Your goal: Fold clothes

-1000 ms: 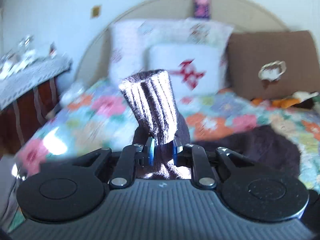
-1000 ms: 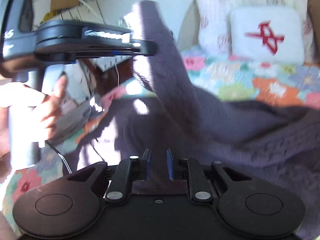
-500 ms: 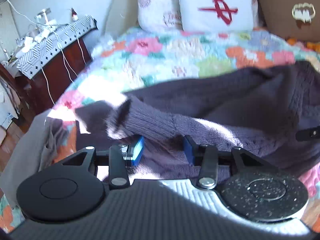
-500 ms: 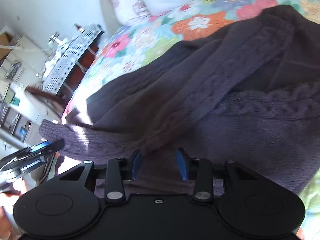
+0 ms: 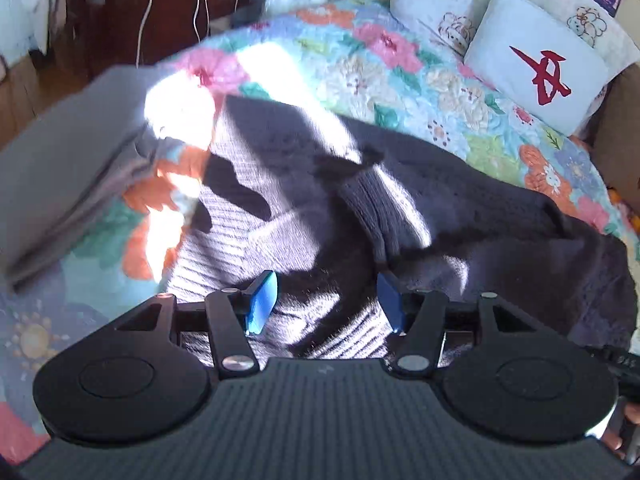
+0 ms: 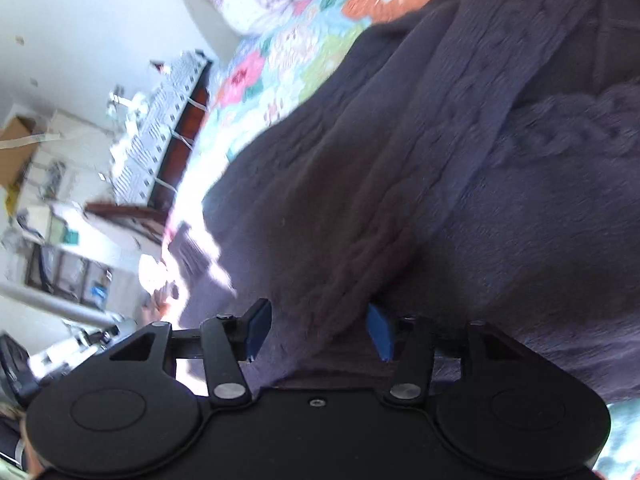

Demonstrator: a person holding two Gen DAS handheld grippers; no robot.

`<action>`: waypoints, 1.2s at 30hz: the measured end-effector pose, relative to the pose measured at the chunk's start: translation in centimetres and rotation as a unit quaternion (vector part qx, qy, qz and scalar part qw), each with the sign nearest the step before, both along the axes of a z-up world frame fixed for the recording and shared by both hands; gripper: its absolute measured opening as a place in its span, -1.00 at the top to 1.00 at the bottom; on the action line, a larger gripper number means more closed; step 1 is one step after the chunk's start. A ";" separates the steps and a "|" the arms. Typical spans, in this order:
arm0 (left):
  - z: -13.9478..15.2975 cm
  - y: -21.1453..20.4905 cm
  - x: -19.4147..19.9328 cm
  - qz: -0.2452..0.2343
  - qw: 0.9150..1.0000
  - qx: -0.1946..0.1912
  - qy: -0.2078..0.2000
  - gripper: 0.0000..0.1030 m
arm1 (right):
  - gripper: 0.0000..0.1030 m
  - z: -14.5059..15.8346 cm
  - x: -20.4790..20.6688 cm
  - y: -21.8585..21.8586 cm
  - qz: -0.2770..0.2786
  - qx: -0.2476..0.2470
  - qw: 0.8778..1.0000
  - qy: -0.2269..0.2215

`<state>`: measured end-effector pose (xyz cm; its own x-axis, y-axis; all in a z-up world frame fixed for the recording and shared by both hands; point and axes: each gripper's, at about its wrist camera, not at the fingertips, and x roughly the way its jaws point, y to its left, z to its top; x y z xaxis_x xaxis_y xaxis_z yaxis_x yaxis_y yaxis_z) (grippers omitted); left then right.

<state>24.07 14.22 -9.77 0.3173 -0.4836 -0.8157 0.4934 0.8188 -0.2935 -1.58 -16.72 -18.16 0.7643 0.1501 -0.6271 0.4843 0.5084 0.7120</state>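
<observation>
Lying purple sweater (image 5: 460, 200), both grippers spread

Your left wrist camera sits just behind the left gripper (image 5: 326, 302) and looks steeply down along its fingers, close over the dark sweater (image 5: 460, 200) on the floral bedspread (image 5: 380, 68); the pillows (image 5: 536, 64) fill the upper right of the frame. Your right wrist camera sits behind the right gripper (image 6: 318, 330), nearer still to the sweater (image 6: 460, 160) and rolled, so the bedspread (image 6: 280, 68) and the nightstand (image 6: 176, 128) slant across the upper left. Both views share the sweater, the bedspread and the pillows.
</observation>
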 end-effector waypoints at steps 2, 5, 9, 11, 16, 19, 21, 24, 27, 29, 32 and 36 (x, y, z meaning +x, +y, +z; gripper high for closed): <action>-1.6 -0.8 -0.2 -0.019 1.000 -0.001 0.012 -0.19 | -0.12 0.0 0.5 0.7 0.002 -0.013 1.000 0.007; -3.6 -2.6 -0.9 -0.069 0.997 0.013 0.025 -0.24 | -0.12 0.1 0.5 1.0 -0.020 -0.020 1.000 0.003; -4.0 -5.3 -3.0 -0.146 0.986 0.076 -0.037 0.80 | 0.73 0.4 0.9 1.6 -0.075 -0.066 0.995 0.005; -3.2 -6.0 -3.8 -0.155 0.980 0.091 -0.082 0.81 | 0.74 1.6 1.7 2.5 -0.075 -0.117 0.990 0.001; 1.2 -5.2 -4.0 -0.134 0.976 0.064 -0.160 0.78 | 0.74 6.0 1.7 5.0 -0.041 -0.226 0.971 -0.062; 0.2 -5.5 -3.4 -0.146 0.969 0.111 -0.167 0.53 | 0.74 4.8 2.6 4.0 -0.035 -0.179 0.983 -0.014; -2.1 -5.8 -2.5 -0.145 0.963 0.165 -0.158 0.35 | 0.72 2.5 3.0 3.7 -0.039 -0.153 0.986 0.045; -2.8 -3.9 -1.6 -0.129 0.968 0.156 -0.151 0.15 | 0.72 0.8 2.6 3.7 -0.046 -0.144 0.986 0.064; -1.7 -1.5 -0.7 -0.092 0.970 0.164 -0.152 -0.07 | 0.57 2.5 3.1 3.9 -0.034 -0.174 0.981 0.080; -1.4 0.2 0.2 -0.059 0.970 0.191 -0.142 -0.39 | 0.41 3.6 3.4 5.0 -0.024 -0.221 0.970 0.095; -2.4 3.9 1.3 -0.018 0.976 0.205 -0.071 -0.41 | 0.31 5.2 4.0 7.2 0.001 -0.292 0.950 0.107; -4.6 8.0 1.9 0.013 0.985 0.171 -0.006 -0.52 | 0.20 6.5 3.5 10.0 0.053 -0.328 0.942 0.050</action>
<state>26.01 22.24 -14.33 0.3369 -0.1722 -0.9256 0.4719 0.8816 0.0078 1.90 -6.75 -11.67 0.6984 -0.2231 -0.6801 0.4548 0.8720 0.1810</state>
